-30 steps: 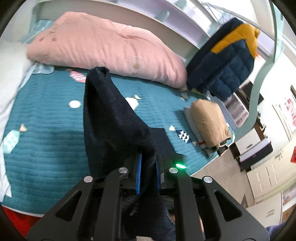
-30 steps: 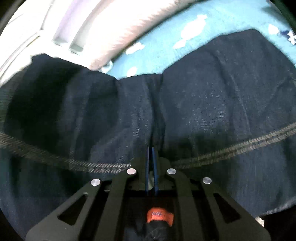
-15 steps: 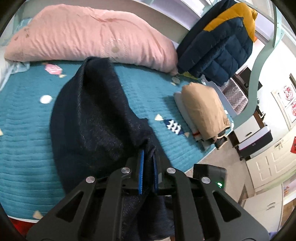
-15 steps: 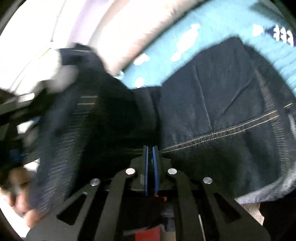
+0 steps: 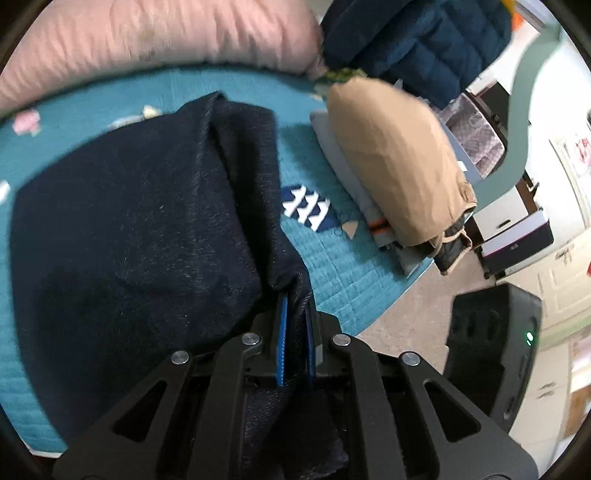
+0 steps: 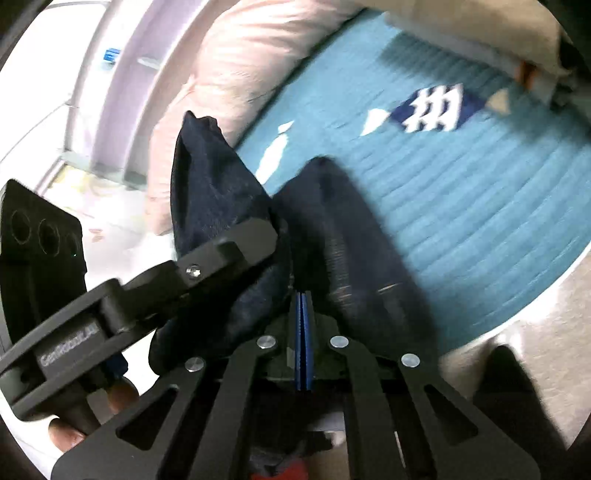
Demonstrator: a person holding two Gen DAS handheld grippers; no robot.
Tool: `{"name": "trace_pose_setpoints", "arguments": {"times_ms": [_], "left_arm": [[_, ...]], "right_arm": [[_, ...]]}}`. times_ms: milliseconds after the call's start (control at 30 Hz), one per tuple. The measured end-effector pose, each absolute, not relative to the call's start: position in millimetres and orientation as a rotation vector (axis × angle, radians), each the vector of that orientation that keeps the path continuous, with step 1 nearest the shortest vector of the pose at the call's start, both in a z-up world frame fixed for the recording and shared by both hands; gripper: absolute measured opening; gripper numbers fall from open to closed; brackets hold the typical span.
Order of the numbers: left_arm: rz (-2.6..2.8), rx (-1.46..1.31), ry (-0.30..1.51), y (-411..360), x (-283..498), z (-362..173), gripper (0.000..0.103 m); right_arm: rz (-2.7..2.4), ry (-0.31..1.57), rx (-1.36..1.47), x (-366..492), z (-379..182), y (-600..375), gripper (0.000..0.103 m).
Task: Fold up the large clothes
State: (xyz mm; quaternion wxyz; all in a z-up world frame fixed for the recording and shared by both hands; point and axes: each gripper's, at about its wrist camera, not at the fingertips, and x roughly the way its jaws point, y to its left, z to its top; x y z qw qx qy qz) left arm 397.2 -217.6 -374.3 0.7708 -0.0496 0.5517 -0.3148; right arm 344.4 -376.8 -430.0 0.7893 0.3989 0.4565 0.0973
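I see a bed with a teal quilted cover (image 5: pixel 343 258), small patches printed on it. On it: dark denim garment (image 5: pixel 129 229) spread over the near-left part, long pink pillow (image 5: pixel 147 33) along the far edge, a folded stack topped by tan trousers (image 5: pixel 395 158) at the right edge, apart from the denim.

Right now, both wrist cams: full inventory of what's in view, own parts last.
dark denim garment: 1, navy, on the bed, edge pinched by both grippers
quilted bed cover: 1, teal with small patches, under the garment
pink duvet: 1, along the far side of the bed
folded clothes stack: 1, tan on top, grey below, right end of the bed
puffer jacket: 1, navy, beyond the stack
left gripper: black, blue pads, shut on the denim
right gripper: black, blue pads, shut on the denim
hand: 1, on the left gripper's handle
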Motion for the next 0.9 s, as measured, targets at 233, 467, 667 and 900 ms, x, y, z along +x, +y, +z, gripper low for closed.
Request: {"name": "trace_pose_setpoints", "arguments": {"times_ms": [233,467,667,900], "left_arm": [[-0.583,0.001,1.358,-249,417,-423,0.008],[-0.670,-0.098,1.403,-238,425,-411,0.030],[-0.802,-0.155,1.343,-218,418,-365,0.056],[-0.578,0.069,1.166,-146,413,-341,0.075]], "right_arm": [[0.021,1.038,0.597,318,-422,-388,0.004],[0.021,0.955,0.458,271,-391,-378,0.004],[0.075,0.872,0.437,266,-377,-338,0.004],[0.151,0.967,0.418,297,-389,-304,0.004]]}}
